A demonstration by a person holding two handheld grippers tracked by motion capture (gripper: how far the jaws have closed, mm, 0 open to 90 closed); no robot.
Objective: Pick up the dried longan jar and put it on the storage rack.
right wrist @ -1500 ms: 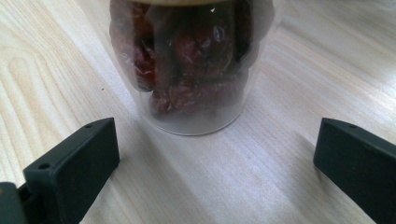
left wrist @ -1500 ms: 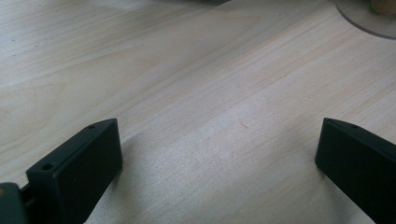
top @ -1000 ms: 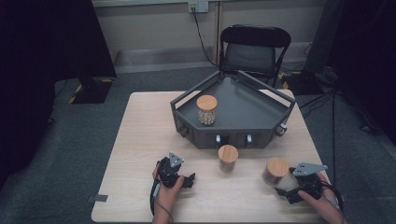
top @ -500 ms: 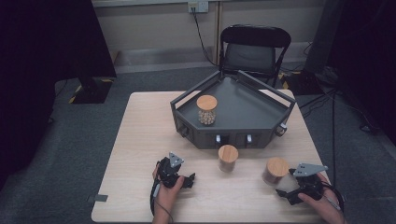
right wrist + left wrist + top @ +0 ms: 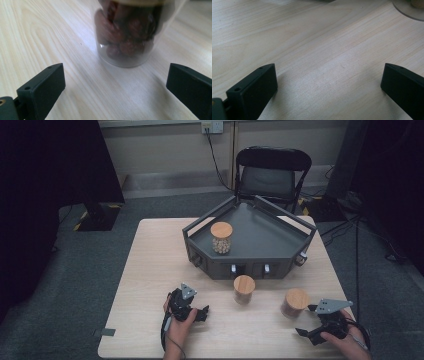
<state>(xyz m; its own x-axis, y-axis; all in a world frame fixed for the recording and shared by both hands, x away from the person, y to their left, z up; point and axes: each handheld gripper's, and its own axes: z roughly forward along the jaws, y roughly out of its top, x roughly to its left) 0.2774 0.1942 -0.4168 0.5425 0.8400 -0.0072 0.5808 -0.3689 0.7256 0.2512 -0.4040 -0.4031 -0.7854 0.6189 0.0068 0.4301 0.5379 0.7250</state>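
Note:
Three clear jars with wooden lids are in the high view. One jar (image 5: 221,237) of pale contents stands inside the dark grey tray (image 5: 280,247). A second jar (image 5: 244,289) stands on the table in front of the tray, and a third jar (image 5: 295,302) of reddish-brown pieces stands to its right. My right gripper (image 5: 306,320) is open just short of that third jar (image 5: 128,32), which stands ahead of its jaws, not between them. My left gripper (image 5: 202,312) lies open on the table left of the middle jar, whose base (image 5: 409,10) sits far ahead.
The light wooden table (image 5: 150,265) has bare room on its left half. A black folding chair (image 5: 270,175) stands behind the table's far edge. A piece of grey tape (image 5: 106,332) sticks to the front left corner.

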